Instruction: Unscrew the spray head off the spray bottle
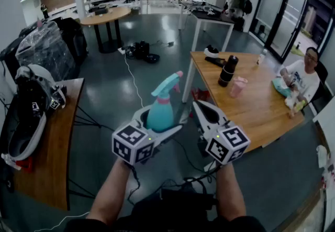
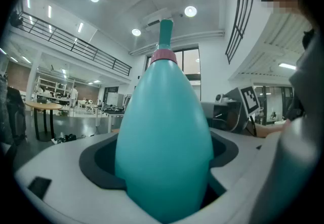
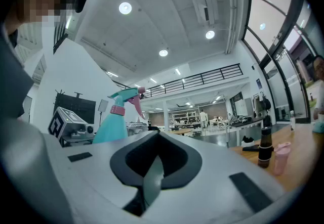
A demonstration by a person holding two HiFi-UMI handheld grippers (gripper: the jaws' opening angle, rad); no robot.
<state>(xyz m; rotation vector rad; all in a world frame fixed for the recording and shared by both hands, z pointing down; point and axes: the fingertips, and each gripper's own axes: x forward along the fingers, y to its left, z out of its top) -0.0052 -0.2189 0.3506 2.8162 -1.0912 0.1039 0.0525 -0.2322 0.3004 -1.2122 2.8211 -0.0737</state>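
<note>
Teal spray bottle [image 1: 160,114] upright in mid-air above the floor, its body pinched between the left gripper [image 1: 161,122] jaws, spray head [image 1: 168,84] on top. Right gripper [image 1: 199,107] hangs just beside it, jaws pressed together on nothing, wooden surface [image 1: 261,110] beyond.

Spray bottle [image 1: 159,114]: teal, teardrop-shaped body, held upright in mid-air with its lower body clamped between the left gripper's [image 1: 160,121] jaws. The teal spray head [image 1: 168,85] is on the neck above a pink collar [image 1: 163,99], not yet off. Its pink-tipped nozzle points away from the person.
</note>
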